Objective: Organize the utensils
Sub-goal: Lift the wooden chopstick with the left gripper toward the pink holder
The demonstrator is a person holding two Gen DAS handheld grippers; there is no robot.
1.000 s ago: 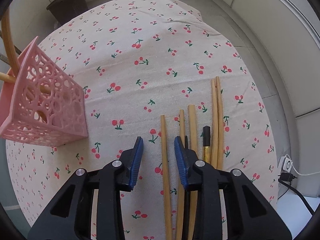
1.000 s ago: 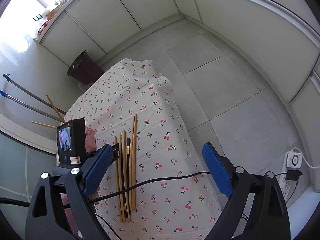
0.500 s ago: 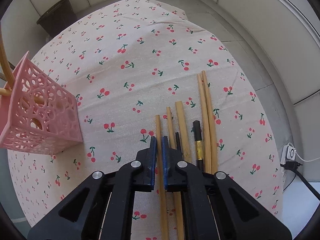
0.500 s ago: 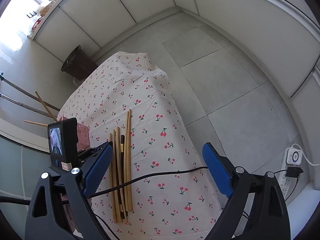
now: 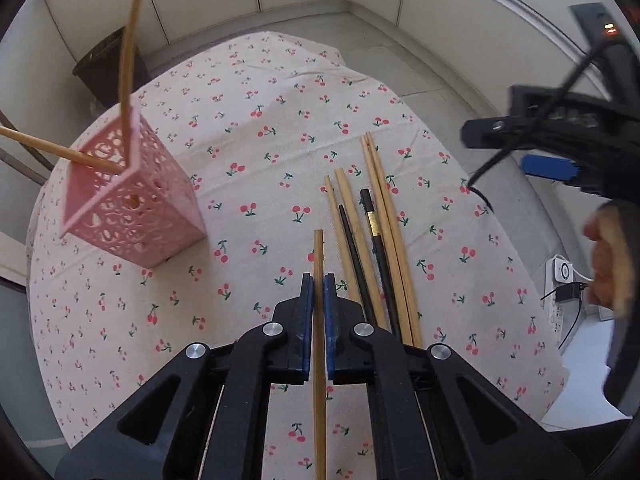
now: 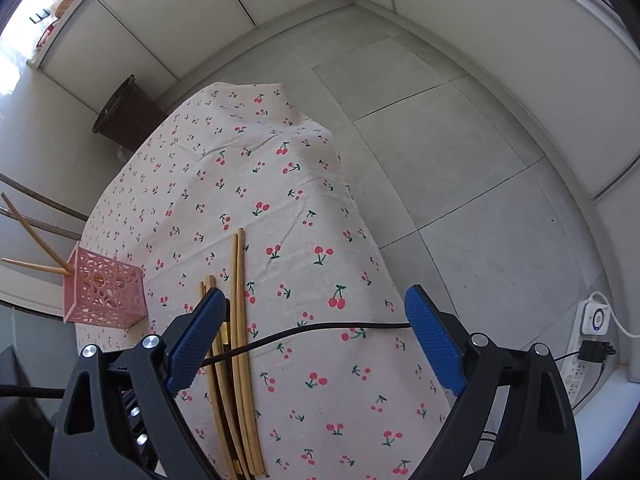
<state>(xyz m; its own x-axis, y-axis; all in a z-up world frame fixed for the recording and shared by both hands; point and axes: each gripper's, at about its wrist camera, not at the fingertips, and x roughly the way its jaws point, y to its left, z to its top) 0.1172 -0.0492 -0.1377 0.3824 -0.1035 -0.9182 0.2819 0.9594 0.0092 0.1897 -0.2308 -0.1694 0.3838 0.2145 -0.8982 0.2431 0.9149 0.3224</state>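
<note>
My left gripper [image 5: 318, 280] is shut on a light wooden chopstick [image 5: 319, 252] and holds it above the cherry-print tablecloth [image 5: 260, 152]. Several more chopsticks [image 5: 380, 216], wooden and black, lie side by side on the cloth just right of it. A pink perforated holder [image 5: 128, 196] stands to the left with two wooden chopsticks [image 5: 130, 52] leaning in it. My right gripper [image 6: 316, 320] is open and empty above the cloth; the row of chopsticks [image 6: 240, 320] lies below its left finger, and the holder [image 6: 104, 292] shows at the left.
A dark bin [image 6: 126, 114] stands on the tiled floor beyond the table's far end. A white power strip with a plug [image 6: 588, 332] lies on the floor at the right. A black cable [image 6: 304, 330] hangs across the right wrist view.
My left gripper closed on the leftmost wooden chopstick and lifted it off the cloth. The right gripper stayed open and drifted slightly.
</note>
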